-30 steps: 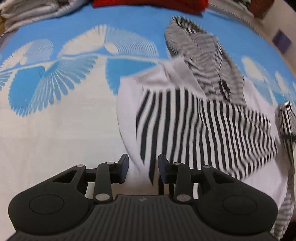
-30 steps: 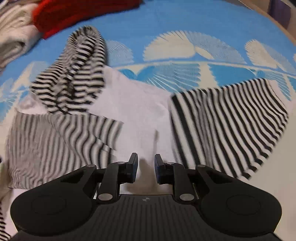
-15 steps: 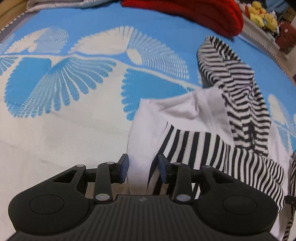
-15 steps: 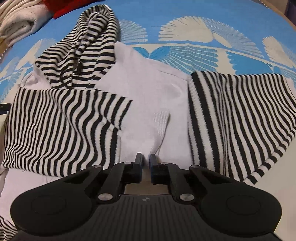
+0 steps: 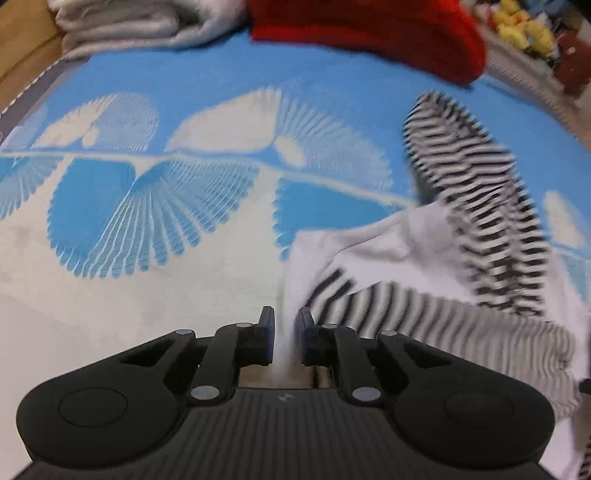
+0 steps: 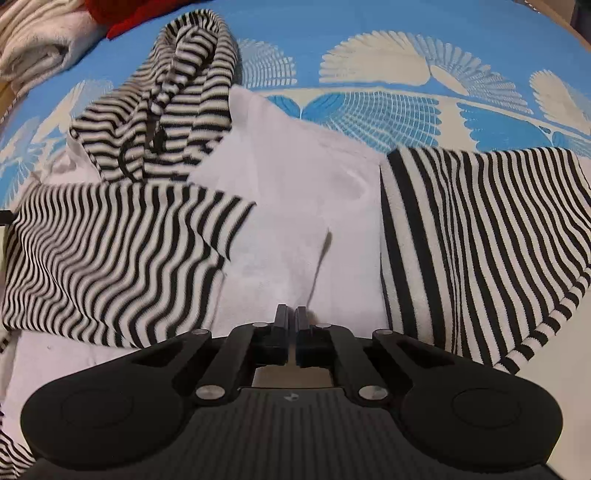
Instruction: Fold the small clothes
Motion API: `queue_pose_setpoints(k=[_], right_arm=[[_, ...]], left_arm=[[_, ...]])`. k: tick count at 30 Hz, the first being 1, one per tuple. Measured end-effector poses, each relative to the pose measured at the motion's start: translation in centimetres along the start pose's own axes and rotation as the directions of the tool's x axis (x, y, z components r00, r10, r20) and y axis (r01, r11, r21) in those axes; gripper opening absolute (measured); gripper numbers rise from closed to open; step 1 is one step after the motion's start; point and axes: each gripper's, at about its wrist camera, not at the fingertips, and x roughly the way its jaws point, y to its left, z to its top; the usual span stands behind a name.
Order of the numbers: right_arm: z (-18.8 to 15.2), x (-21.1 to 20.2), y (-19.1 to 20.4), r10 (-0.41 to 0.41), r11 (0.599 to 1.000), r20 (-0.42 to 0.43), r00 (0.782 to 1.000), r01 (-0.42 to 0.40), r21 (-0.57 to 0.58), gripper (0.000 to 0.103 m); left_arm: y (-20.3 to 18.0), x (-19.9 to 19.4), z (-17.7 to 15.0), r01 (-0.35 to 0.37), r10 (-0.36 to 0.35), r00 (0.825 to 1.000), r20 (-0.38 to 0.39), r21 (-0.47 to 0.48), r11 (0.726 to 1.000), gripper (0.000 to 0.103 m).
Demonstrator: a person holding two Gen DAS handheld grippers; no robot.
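Now I count one striped hoodie (image 6: 288,206) on the bedspread (image 5: 221,92); my left gripper (image 5: 284,325) and right gripper (image 6: 291,321) both pinch its white hem.

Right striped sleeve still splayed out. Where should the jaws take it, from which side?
Take the striped sleeve at its cuff end, lower right, coming in from the outer side. That edge lies free on the blanket; the inner end is sewn to the white body.

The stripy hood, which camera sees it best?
The right wrist camera: the hood is sharp there, with its opening and stripes all showing at the top of the white top. In the left wrist camera it is blurry and off to the right side.
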Motion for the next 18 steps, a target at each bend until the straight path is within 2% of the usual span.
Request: queue_pose_setpoints(k=[2, 3, 4, 5, 6, 7, 8, 9, 11, 13, 15, 16, 17, 18], right_arm=[[0.2, -0.4, 0.0, 0.018, 1.0, 0.028, 0.999, -0.019, 0.011, 0.003], [0.2, -0.4, 0.1, 0.019, 1.0, 0.034, 0.999, -0.019, 0.004, 0.003], [0.2, -0.2, 0.3, 0.008, 1.0, 0.027, 1.0, -0.008, -0.006, 0.003], [0.0, 0.2, 0.4, -0.01, 1.0, 0.004, 1.0, 0.01, -0.021, 0.003], [-0.2, 0.8, 0.6, -0.026, 0.999, -0.028, 0.999, 0.025, -0.035, 0.004], [-0.5, 1.1, 0.7, -0.039, 0.998, -0.039, 0.998, 0.037, -0.048, 0.004], [-0.5, 0.9, 0.7, -0.047, 0.998, -0.027, 0.999, 0.046, -0.051, 0.004], [-0.3, 0.4, 0.6, -0.044, 0.998, -0.011, 0.999, 0.044, -0.036, 0.004], [0.1, -1.0, 0.0, -0.016, 1.0, 0.048, 0.999, 0.015, 0.012, 0.004], [0.6, -2.9, -0.9, -0.003, 0.999, 0.132, 0.991, -0.004, 0.049, 0.005], [0.9, -4.6, -2.3, -0.008, 0.995, 0.202, 0.979, -0.011, 0.096, 0.009], [1.1, -5.2, -3.3, -0.011, 0.992, 0.226, 0.974, -0.018, 0.125, 0.009], [1.3, -5.8, -4.2, -0.015, 0.988, 0.245, 0.969, -0.024, 0.154, 0.009], [1.3, -6.4, -5.4, -0.024, 0.982, 0.266, 0.964, -0.026, 0.185, 0.009]], left_arm=[[-0.6, -0.8, -0.5, 0.098, -0.096, 0.995, -0.036, 0.039, 0.994, 0.013], [-1.3, -0.7, -1.1, 0.142, -0.136, 0.988, -0.077, 0.074, 0.987, 0.016], [-2.0, -0.3, -2.1, 0.185, -0.165, 0.975, -0.15, 0.13, 0.974, 0.017], [-2.6, 0.4, -3.2, 0.209, -0.166, 0.96, -0.226, 0.182, 0.961, 0.02], [-3.4, 1.5, -4.9, 0.22, -0.133, 0.94, -0.314, 0.26, 0.94, 0.02], [-4.1, 2.3, -6.7, 0.202, -0.066, 0.931, -0.359, 0.357, 0.912, 0.02], [-4.6, 2.3, -7.9, 0.189, -0.028, 0.94, -0.339, 0.45, 0.873, 0.021], [-5.2, 1.7, -8.3, 0.181, -0.018, 0.949, -0.314, 0.498, 0.848, 0.021], [-5.0, 0.4, -7.6, 0.142, -0.018, 0.962, -0.272, 0.445, 0.884, 0.021], [-5.0, -0.9, -7.4, 0.129, -0.039, 0.974, -0.221, 0.407, 0.904, 0.021], [-5.7, -1.0, -7.7, 0.098, 0.023, 0.96, -0.278, 0.412, 0.906, 0.021], [-6.2, -1.7, -7.9, 0.054, 0.066, 0.965, -0.254, 0.438, 0.897, 0.021], [-6.7, -3.2, -7.8, 0.028, 0.07, 0.978, -0.198, 0.455, 0.89, 0.021], [-7.0, -4.9, -7.5, 0.032, 0.04, 0.988, -0.152, 0.443, 0.896, 0.022]])
